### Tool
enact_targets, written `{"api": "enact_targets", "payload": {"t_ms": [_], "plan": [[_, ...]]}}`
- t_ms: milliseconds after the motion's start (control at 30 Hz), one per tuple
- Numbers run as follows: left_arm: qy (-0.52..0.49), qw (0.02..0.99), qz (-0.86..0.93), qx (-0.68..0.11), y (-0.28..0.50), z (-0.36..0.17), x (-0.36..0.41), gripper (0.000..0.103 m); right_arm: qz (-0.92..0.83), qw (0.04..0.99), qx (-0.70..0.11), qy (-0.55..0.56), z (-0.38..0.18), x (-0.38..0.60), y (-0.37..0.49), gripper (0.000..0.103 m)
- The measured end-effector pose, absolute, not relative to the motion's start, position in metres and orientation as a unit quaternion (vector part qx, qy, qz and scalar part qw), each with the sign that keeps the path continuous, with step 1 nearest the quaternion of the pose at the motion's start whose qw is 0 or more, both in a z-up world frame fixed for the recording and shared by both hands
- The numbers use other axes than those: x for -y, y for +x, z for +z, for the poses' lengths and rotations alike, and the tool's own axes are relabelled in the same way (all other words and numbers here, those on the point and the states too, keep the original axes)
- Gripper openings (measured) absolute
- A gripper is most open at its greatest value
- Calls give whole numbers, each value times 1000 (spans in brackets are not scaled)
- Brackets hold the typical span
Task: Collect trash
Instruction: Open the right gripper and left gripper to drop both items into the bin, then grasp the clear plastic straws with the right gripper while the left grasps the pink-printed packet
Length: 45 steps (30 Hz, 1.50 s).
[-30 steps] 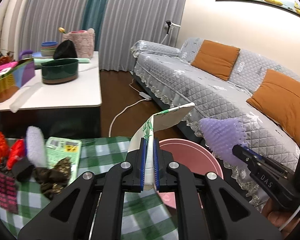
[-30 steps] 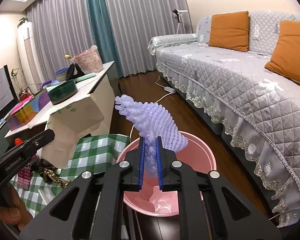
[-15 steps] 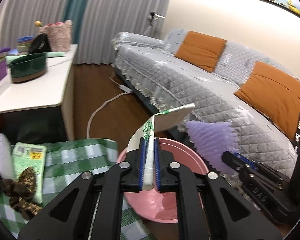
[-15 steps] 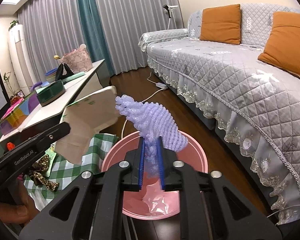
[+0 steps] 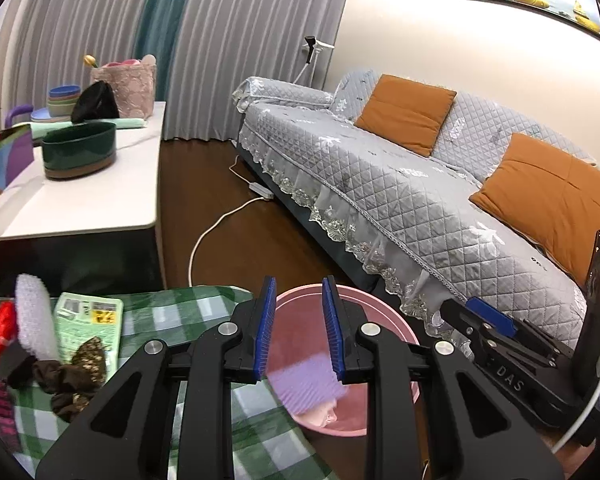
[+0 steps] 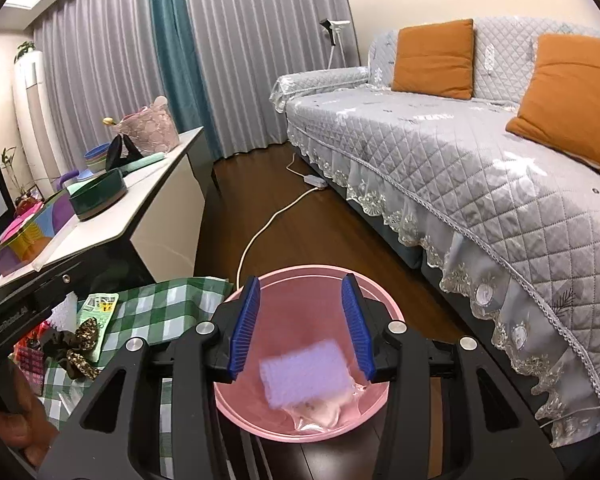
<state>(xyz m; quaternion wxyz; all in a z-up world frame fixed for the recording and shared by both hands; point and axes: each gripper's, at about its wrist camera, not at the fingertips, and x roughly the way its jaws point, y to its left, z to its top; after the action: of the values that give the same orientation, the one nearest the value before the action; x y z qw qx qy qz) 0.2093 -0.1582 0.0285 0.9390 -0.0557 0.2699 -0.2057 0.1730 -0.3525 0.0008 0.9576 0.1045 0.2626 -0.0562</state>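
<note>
Both sets of jaws have just been opening and nothing is gripped: right gripper parted, purple foam net seen below its jaws inside pink basin; left gripper parted over the same basin, checked bench beside it.

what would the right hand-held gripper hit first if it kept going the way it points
Most likely the purple foam piece lying in the pink basin just beyond the right hand-held gripper, whose jaws have just opened and hold nothing; depth is hard to judge.
</note>
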Motion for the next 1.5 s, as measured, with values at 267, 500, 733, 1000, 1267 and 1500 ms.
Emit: {"api": "enact_targets", "payload": {"t_ms": [267,500,733,1000,1267,1500], "plan": [[-53,947,-189,-253,179,48,126,24,-34,966,-240,87,17,330,158,58],[-48,954,-170,-240,149,60,89,24,-4,972,-227,62,27,300,144,63],[-46,960,-147,-234,127,66,52,24,33,974,-220,30,34,263,136,63],[-49,966,-112,-229,103,67,1,24,75,973,-219,13,34,232,126,63],[-68,968,-48,-237,86,45,-52,24,121,964,-236,-7,20,201,120,62],[-79,964,-1,-254,85,24,-87,24,164,950,-264,-23,-3,169,127,62]]}}
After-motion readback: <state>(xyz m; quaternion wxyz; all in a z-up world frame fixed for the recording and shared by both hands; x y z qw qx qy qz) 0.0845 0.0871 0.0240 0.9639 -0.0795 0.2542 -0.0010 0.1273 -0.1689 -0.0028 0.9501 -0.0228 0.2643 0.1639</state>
